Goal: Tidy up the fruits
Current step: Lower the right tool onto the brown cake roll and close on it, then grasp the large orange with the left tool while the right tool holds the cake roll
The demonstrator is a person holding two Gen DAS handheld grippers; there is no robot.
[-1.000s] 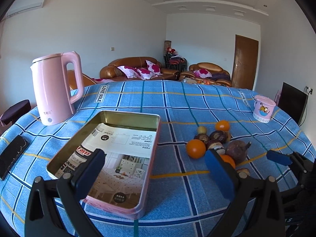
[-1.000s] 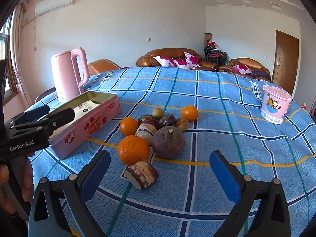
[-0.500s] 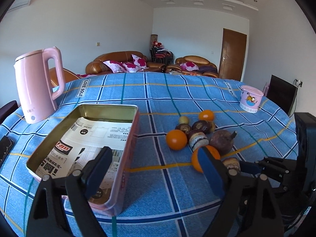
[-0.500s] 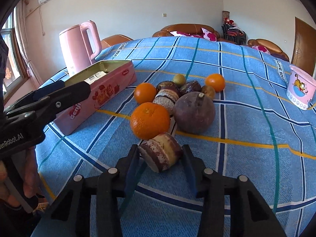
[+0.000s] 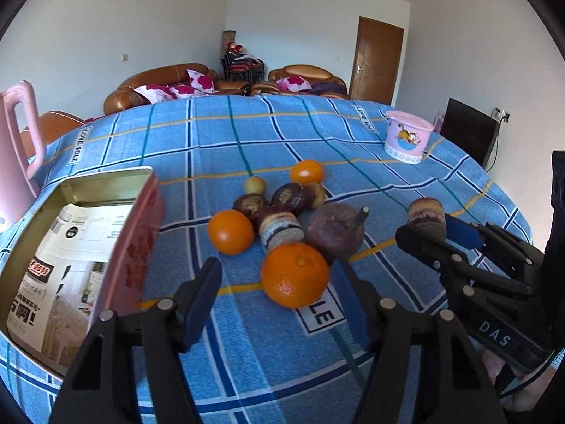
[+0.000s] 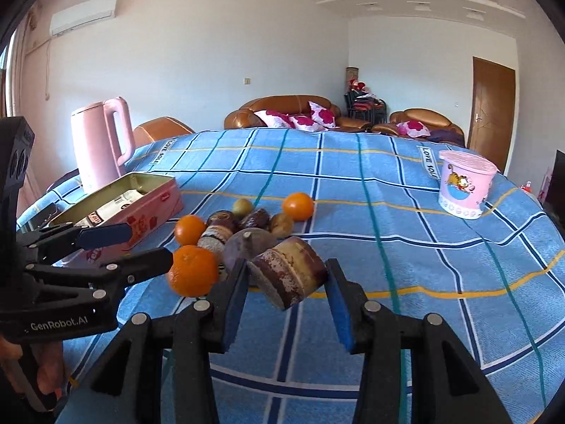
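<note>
Crowding the cloth: a blue checked tablecloth (image 6: 406, 233) carried the loose pile of fruit, with a pink electric kettle (image 6: 100, 141) at the far left and a pink cartoon-print cup (image 6: 464, 189) well apart on the right.
Tin: an open pink rectangular tin (image 5: 116, 268), lined with a printed paper sheet, sat just left of the pile.
In the way: a large orange (image 5: 295, 275) lay right in front of the left gripper (image 5: 279, 304), between its fingers, and a dark purple round fruit with a stem (image 5: 335, 231) sat just behind it.
Left tongs: spread wide, blue pads apart, gripping nothing.
Right tongs: the right gripper (image 6: 286, 296) was clamped on a brown, mottled cylindrical fruit chunk (image 6: 287, 275), lifted clear of the cloth, near the pile.
Look of the chunk: banded cream and reddish-brown, cut face rough and flaky.
Rest of the pile: a smaller orange (image 5: 229, 232), a second banded chunk (image 5: 280, 229), dark brown wrinkled fruits (image 5: 287, 198), a small yellow-green fruit (image 5: 255, 185) and a far orange (image 5: 307, 172) sat bunched together.
</note>
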